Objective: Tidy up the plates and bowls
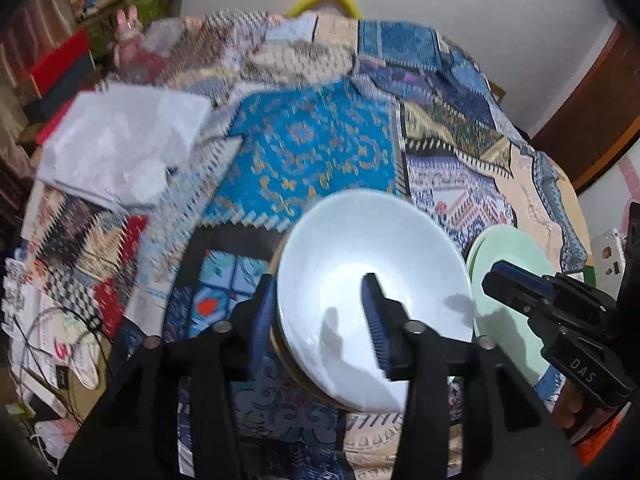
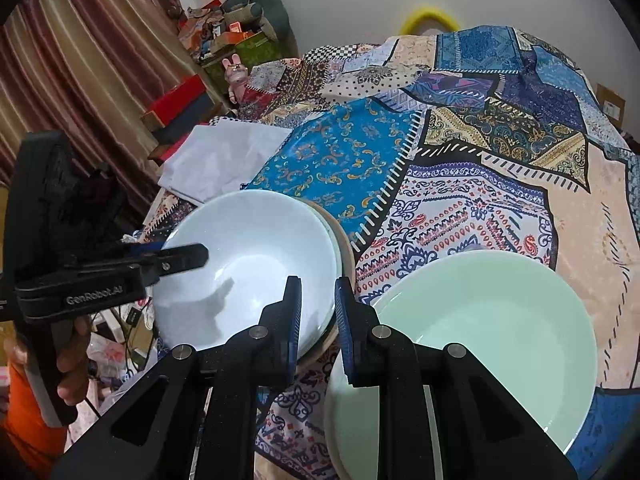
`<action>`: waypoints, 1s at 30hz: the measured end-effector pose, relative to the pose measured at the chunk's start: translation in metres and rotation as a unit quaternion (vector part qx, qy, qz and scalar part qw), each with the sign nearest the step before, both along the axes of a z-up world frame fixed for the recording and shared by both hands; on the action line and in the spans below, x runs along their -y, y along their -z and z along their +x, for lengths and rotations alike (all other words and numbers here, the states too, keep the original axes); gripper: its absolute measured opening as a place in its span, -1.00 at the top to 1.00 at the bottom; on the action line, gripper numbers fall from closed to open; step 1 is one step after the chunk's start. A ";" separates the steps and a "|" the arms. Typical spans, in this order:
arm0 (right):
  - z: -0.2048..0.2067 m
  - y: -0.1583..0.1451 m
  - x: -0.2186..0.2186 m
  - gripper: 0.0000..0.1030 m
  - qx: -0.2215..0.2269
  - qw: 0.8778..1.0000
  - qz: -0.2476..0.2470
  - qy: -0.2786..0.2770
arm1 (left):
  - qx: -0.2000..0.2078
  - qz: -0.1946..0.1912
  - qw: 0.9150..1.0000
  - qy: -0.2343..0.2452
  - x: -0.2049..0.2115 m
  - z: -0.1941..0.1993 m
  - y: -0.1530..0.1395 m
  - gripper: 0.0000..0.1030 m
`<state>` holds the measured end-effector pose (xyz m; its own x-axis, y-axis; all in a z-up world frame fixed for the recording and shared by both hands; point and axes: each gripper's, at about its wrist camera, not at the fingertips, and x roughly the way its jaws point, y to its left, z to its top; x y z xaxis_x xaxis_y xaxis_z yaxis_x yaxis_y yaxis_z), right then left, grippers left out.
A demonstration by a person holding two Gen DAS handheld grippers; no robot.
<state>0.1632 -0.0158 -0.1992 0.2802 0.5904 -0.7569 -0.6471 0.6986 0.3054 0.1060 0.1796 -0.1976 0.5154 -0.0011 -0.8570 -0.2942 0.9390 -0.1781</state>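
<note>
I read this as the moment of letting go of a bowl just set on its stack. From the left: my left claw (image 1: pixel 324 320) straddles the near-left rim of the white bowl (image 1: pixel 372 264), one finger outside the wall, one inside; the jaws stand part open, and I cannot see the pads pressing. That bowl sits nested on at least one more, a tan-rimmed bowl (image 2: pixel 344 240) showing under its edge, so I count two bowls for certain; more may hide below. The stack rests on the patchwork cloth (image 1: pixel 312 144) covering the tabletop, at about seven o'clock of the blue panel.

At three o'clock of the bowls lies the pale green plate (image 2: pixel 488 320), with a second rim beneath it: two plates, I judge. My right claw (image 2: pixel 318 320) hovers narrow, nearly closed and empty, over the gap between bowls and plates.

Next I would lift the left claw straight up clear of the rim, without dragging the bowl.
</note>
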 end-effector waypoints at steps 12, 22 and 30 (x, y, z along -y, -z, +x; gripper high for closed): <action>0.002 -0.001 0.001 0.50 0.009 1.000 -0.007 0.004 | -0.009 -0.026 1.000 -0.006 -0.012 -0.013 0.017 -0.05; 0.011 0.020 -0.008 0.50 -0.015 1.000 -0.025 -0.003 | -0.029 -0.063 0.998 -0.001 -0.015 -0.011 0.048 -0.05; 0.013 0.031 -0.019 0.43 -0.024 0.999 -0.038 -0.012 | -0.035 -0.087 0.996 0.007 -0.016 -0.007 0.064 0.03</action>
<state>0.1762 0.0027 -0.2299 0.2288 0.5365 -0.8123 -0.6498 0.7055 0.2829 0.0992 0.1960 -0.2616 0.4528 -0.1593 -0.8773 -0.2985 0.9001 -0.3175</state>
